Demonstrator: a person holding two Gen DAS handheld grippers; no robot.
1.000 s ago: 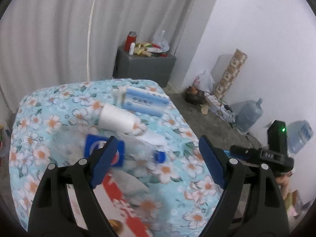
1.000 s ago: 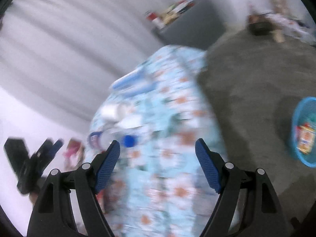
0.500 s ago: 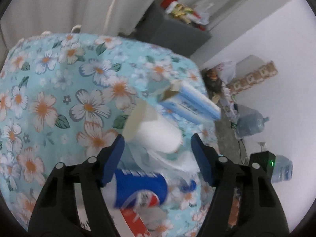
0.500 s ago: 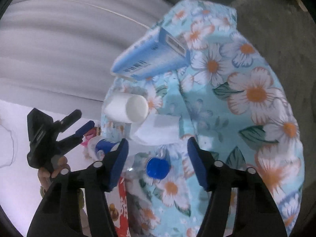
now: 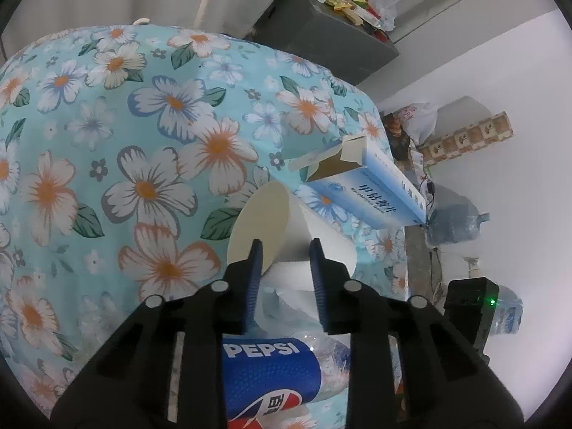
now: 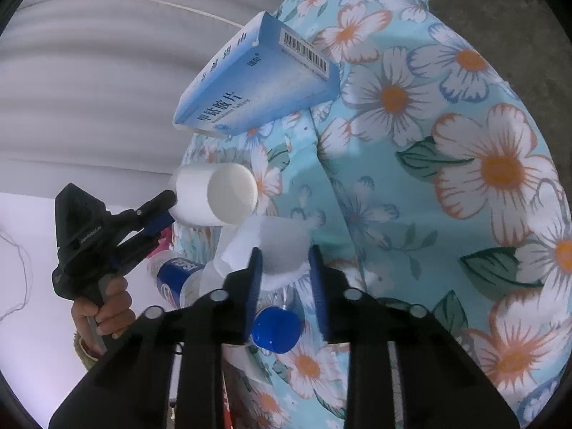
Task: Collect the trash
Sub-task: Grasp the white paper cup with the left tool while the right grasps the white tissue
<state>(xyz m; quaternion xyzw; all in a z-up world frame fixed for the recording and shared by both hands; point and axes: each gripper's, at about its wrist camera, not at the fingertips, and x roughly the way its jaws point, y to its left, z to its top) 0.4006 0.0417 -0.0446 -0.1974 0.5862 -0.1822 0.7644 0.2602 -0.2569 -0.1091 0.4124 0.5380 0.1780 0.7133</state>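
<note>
A white paper cup (image 5: pixel 264 214) (image 6: pixel 214 196) lies on its side on the floral tablecloth (image 5: pixel 107 125) (image 6: pixel 464 178). My left gripper (image 5: pixel 286 254) (image 6: pixel 171 207) is at the cup's wide end, its jaws closing and pinching the rim. A crumpled white tissue (image 6: pixel 279 239) lies just in front of the cup. My right gripper (image 6: pixel 285 261) has its jaws closing on the tissue, which fills the gap between the pads. Beneath both lies a clear Pepsi bottle (image 5: pixel 271 368) (image 6: pixel 178 271) with a blue cap (image 6: pixel 277 329). A blue and white carton (image 5: pixel 371 193) (image 6: pixel 257 85) rests behind the cup.
A person's hand (image 6: pixel 107 307) holds the left gripper's handle. A grey cabinet (image 5: pixel 321 35) with a red can and packets stands by the curtain behind the table. Water jugs (image 5: pixel 454 221) and bags sit on the floor along the white wall. Bare concrete floor (image 6: pixel 500 18) lies beyond the table edge.
Both grippers came down toward the pile on the table and their jaws narrowed from wide open. The left now pinches the cup, the right the tissue.
</note>
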